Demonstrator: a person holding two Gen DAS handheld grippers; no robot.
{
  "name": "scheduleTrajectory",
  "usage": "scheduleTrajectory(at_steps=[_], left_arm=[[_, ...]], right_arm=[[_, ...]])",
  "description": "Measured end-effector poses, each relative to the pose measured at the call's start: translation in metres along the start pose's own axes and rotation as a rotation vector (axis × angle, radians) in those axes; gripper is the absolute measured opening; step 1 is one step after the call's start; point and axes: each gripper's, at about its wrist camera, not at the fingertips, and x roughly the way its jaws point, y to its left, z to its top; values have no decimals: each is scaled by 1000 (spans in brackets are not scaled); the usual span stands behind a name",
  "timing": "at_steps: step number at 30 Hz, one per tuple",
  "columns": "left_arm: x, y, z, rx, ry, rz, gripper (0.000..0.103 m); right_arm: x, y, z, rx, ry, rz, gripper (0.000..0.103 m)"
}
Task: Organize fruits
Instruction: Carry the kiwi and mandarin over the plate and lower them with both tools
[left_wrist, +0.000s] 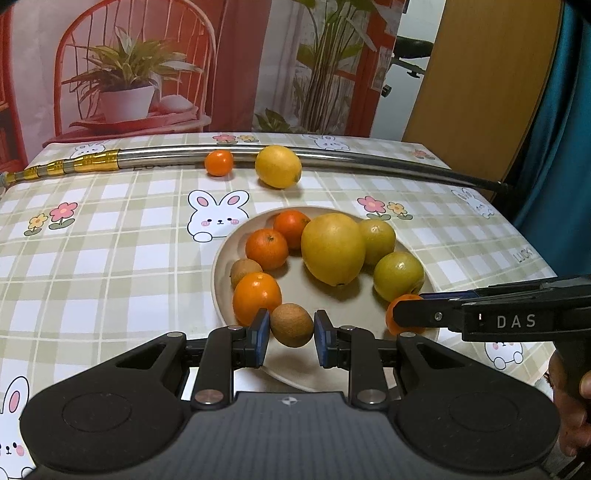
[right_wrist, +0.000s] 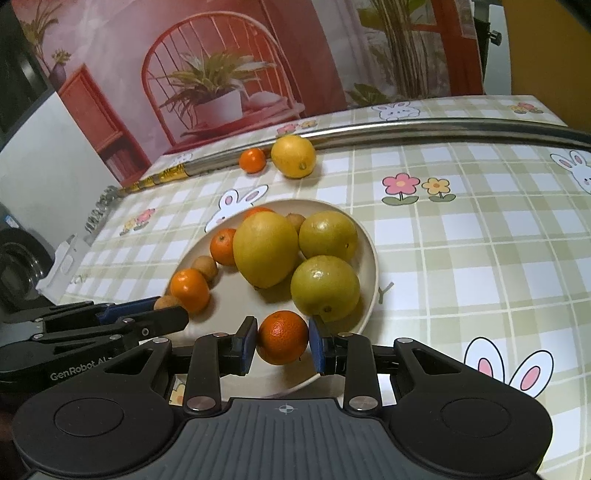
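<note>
A beige plate (left_wrist: 221, 266) holds several oranges, kiwis and yellow-green fruits around a large yellow fruit (left_wrist: 332, 247). My left gripper (left_wrist: 291, 326) is shut on a brown kiwi (left_wrist: 291, 325) over the plate's near rim. My right gripper (right_wrist: 282, 341) is shut on a small orange (right_wrist: 282, 341) over the plate (right_wrist: 369, 295) at its near edge; it also shows in the left wrist view (left_wrist: 410, 315). A small orange (left_wrist: 218, 163) and a lemon (left_wrist: 277, 167) lie on the cloth beyond the plate.
A long metal rod with a gold handle (left_wrist: 332, 158) lies across the far side of the checked tablecloth (left_wrist: 110, 258). A printed backdrop stands behind the table. A dark appliance (right_wrist: 18, 266) sits off the table's left side.
</note>
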Motion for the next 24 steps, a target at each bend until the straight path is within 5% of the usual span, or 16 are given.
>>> scheduleTrajectory(at_steps=[24], left_arm=[[10,-1,-4,21,17,44,28]], right_arm=[[11,-6,-1,-25,22,-41,28]])
